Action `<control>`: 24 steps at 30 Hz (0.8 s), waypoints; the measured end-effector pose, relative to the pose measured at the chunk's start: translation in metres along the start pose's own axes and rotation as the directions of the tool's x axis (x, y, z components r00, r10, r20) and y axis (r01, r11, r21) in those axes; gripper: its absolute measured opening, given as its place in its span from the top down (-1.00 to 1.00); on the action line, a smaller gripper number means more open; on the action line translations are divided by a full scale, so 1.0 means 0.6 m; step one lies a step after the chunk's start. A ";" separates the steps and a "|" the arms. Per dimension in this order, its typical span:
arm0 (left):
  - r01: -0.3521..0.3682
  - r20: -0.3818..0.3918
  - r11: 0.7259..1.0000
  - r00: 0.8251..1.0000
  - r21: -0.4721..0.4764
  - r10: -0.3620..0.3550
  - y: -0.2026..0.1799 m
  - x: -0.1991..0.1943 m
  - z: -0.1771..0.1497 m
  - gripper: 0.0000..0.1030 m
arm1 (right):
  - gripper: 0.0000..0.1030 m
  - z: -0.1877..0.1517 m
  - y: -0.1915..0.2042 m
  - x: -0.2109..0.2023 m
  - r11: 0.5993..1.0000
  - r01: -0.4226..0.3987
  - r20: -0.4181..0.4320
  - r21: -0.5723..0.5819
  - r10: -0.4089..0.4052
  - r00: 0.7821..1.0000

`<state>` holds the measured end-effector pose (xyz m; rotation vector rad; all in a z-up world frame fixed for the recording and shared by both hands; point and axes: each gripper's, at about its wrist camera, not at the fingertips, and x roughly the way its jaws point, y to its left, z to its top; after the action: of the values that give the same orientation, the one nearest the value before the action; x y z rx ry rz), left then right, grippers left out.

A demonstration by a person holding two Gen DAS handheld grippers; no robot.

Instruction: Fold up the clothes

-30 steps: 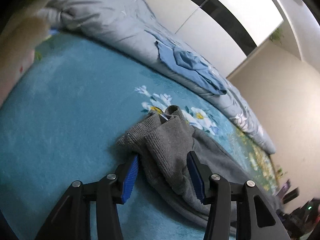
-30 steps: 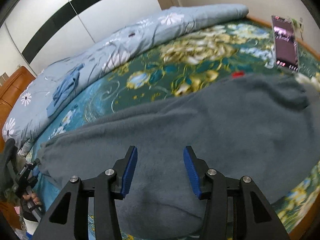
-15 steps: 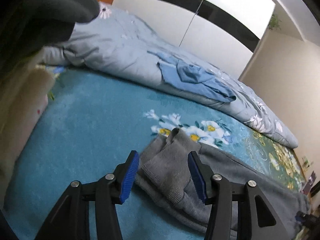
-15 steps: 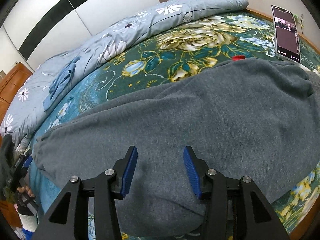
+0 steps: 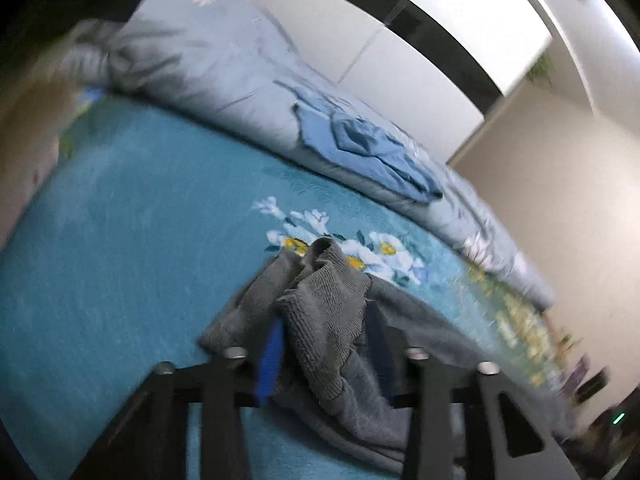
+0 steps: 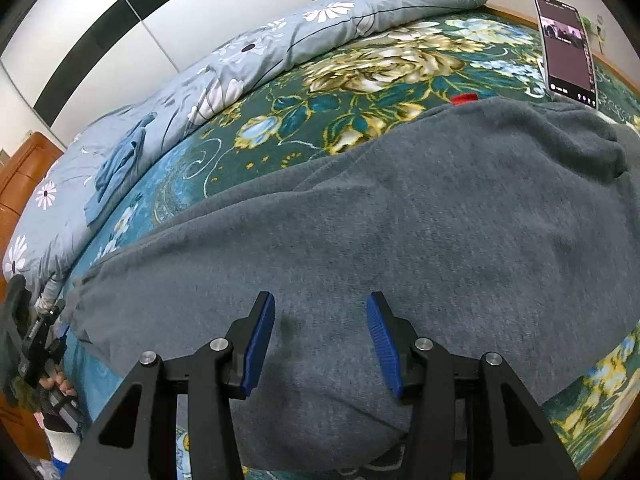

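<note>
A grey knit garment (image 6: pixel 400 220) lies spread across the teal floral bedspread (image 6: pixel 320 120). Its ribbed cuff (image 5: pixel 324 304) is bunched up at one end. My left gripper (image 5: pixel 326 356) has its jaws closing, and the cuff fills the gap between the blue pads, which press on it. In the right wrist view the same gripper (image 6: pixel 40 340) shows at the far left edge, held by a person's hand (image 6: pixel 60 388). My right gripper (image 6: pixel 322 340) hovers open over the garment's broad near part, with the fabric below it and nothing pinched.
A rolled pale-blue floral duvet (image 6: pixel 280 40) runs along the far side of the bed, with a folded blue cloth (image 5: pixel 368 148) on it. A phone (image 6: pixel 568 48) stands at the far right, a small red object (image 6: pixel 464 99) beside the garment. A wooden headboard (image 6: pixel 20 172) stands left.
The left jaws have narrowed onto the ribbed cuff, and the left view has shifted slightly and blurred. The right gripper and the garment's body have stayed put.
</note>
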<state>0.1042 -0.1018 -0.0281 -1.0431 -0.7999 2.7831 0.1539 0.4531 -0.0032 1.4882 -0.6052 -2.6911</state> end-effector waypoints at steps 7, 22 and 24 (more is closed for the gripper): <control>-0.015 -0.044 1.000 0.999 0.005 0.016 -0.006 0.019 0.012 0.82 | 0.04 -0.002 -0.005 -0.004 1.000 -0.007 0.000 0.013 0.007 1.000; -0.078 -0.054 0.995 0.996 -0.064 0.075 0.043 0.031 0.020 0.75 | 0.04 -0.011 -0.104 -0.060 0.990 0.017 0.064 0.139 -0.026 0.998; -0.069 -0.058 0.993 0.996 -0.093 0.063 0.049 0.034 0.021 0.74 | 0.04 -0.005 -0.122 -0.066 0.988 0.040 0.073 0.148 -0.052 0.996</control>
<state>0.0842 -0.1283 -0.0468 -1.1771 -0.9159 2.7811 0.1912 0.5272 0.0032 1.4515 -0.7982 -2.8058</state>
